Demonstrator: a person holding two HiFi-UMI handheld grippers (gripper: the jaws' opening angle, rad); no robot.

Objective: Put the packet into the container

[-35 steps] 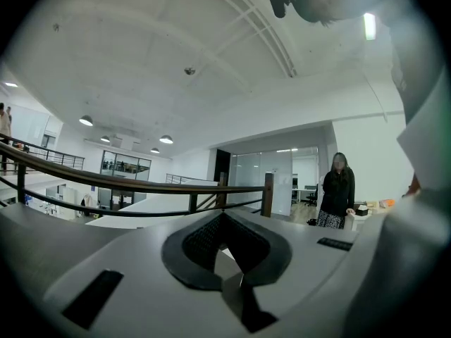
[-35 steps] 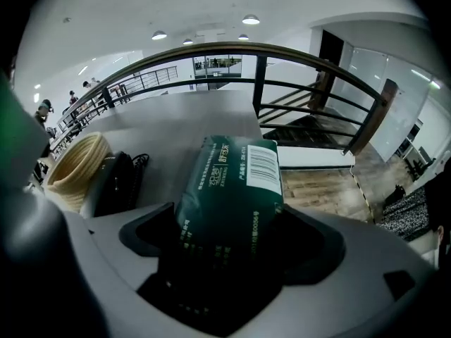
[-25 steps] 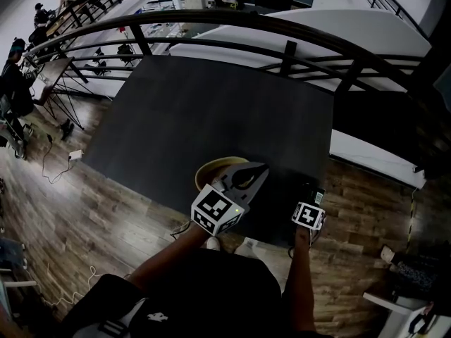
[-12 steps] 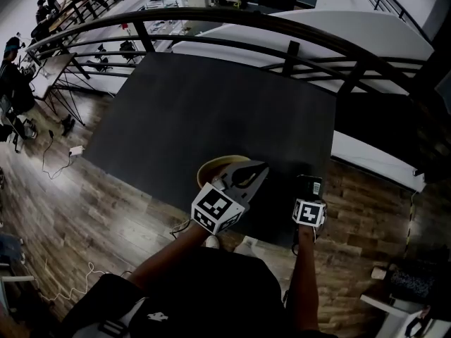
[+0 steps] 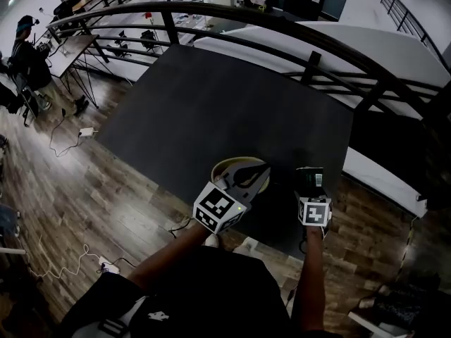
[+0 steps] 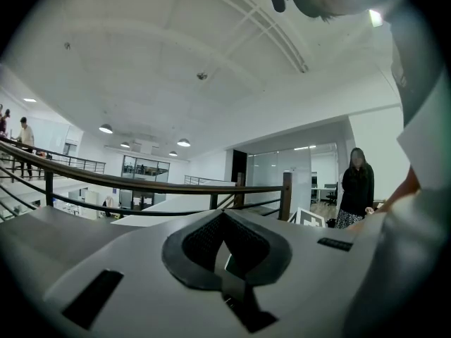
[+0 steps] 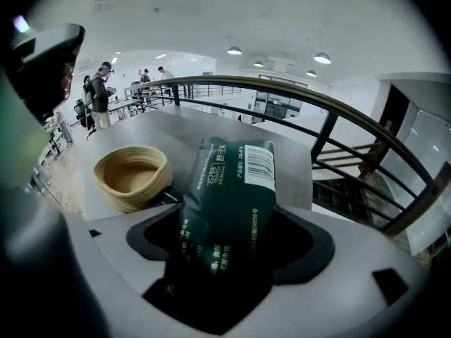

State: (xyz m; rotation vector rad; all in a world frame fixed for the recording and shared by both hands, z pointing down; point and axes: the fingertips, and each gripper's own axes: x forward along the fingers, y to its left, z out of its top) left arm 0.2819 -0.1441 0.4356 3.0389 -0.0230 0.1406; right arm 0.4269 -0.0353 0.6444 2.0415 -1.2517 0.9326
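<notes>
A dark green packet (image 7: 229, 196) with a white barcode label sticks up between the jaws of my right gripper (image 7: 232, 225), which is shut on its lower half. In the head view that gripper (image 5: 311, 189) holds the packet (image 5: 310, 179) over the near right edge of the black table (image 5: 211, 104). The woven tan basket (image 7: 132, 176) stands left of the packet and apart from it. My left gripper (image 5: 262, 171) hovers over the basket (image 5: 227, 166) and hides part of it. In its own view the left gripper (image 6: 224, 215) is shut and empty, tilted up toward the ceiling.
A curved dark railing (image 5: 282, 27) runs along the table's far side, with a drop to a lower floor beyond. Wooden floor (image 5: 84, 189) lies left of the table. A person (image 6: 356, 185) stands off to the right in the left gripper view.
My right gripper has shifted slightly forward with the packet, which now shows more clearly over the table edge. The left gripper has stayed over the basket.
</notes>
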